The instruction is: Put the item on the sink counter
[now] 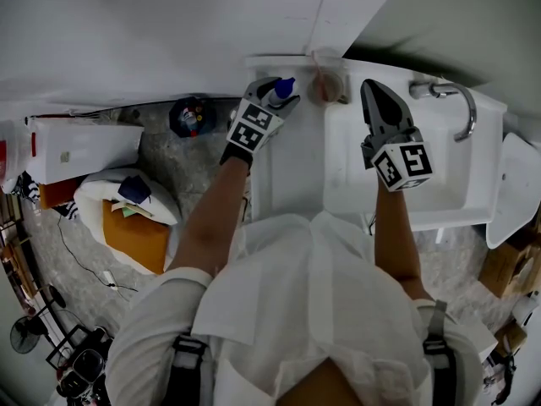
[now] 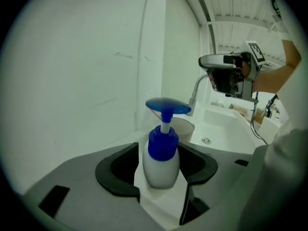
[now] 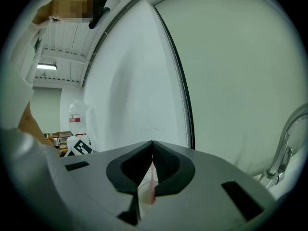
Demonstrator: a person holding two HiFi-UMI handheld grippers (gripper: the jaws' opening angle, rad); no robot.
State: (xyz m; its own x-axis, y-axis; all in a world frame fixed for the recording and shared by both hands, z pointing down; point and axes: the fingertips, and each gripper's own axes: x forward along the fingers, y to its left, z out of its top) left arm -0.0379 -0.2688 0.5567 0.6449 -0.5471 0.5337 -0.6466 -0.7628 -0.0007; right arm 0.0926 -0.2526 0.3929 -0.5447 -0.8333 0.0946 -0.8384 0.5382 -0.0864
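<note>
The left grey two-jaw gripper (image 1: 274, 91) tilts down just left of the white sink basin (image 1: 439, 189), jaws spread clear of the blue-capped white pump bottle (image 2: 161, 170) between them. The right grey two-jaw gripper (image 1: 372, 93) points level above the basin, jaws together.

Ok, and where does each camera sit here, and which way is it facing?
Head view: on the head, steeply down onto the sink counter; forearms, shirt, left gripper, right gripper show.
Left gripper view: looks along the counter toward the faucet; open jaws flank the pump bottle; right forearm shows.
Right gripper view: faces the wall; jaws shut; sleeve at left.
Shared: all three catch the cup.
</note>
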